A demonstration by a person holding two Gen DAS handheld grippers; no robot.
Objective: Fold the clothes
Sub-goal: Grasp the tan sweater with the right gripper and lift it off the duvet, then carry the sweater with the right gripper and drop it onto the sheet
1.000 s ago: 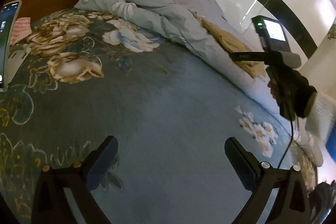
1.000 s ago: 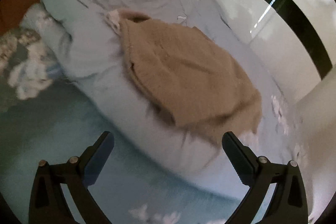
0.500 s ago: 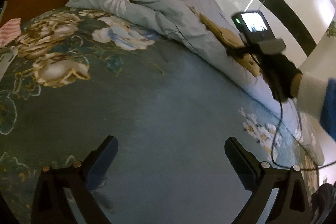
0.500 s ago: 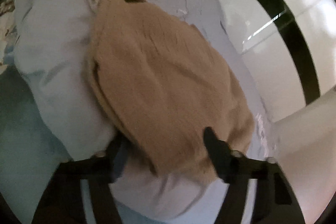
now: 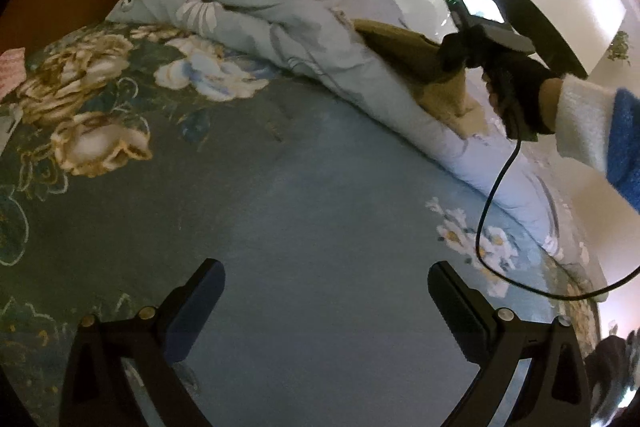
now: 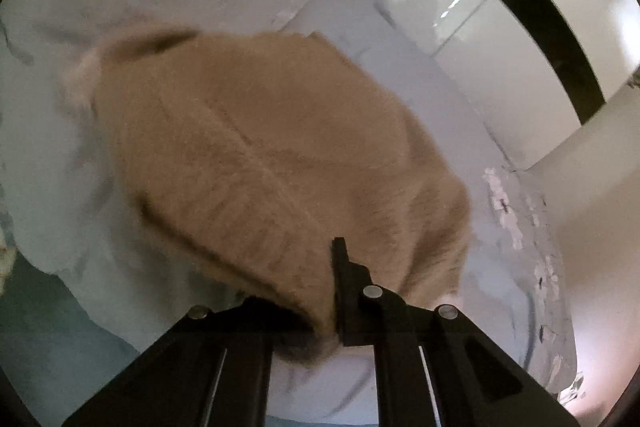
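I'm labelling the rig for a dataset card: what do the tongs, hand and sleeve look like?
Both tongs are black: the left tongs have angular arms with silver rivets and flat dark pads, and the right tongs match. A dark-gloved right hand grips a grey-topped unit with a lit screen, trailing a black cable. The sleeve is white with blue.

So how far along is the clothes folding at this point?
Barely started. Nothing looks folded: the tan sweater lies rumpled on the pale blue duvet. In hand: the right gripper has its fingers closed on the sweater's near edge. The left gripper hangs open over the bedspread. Left: move the sweater onto the flat bedspread, spread it, fold it.
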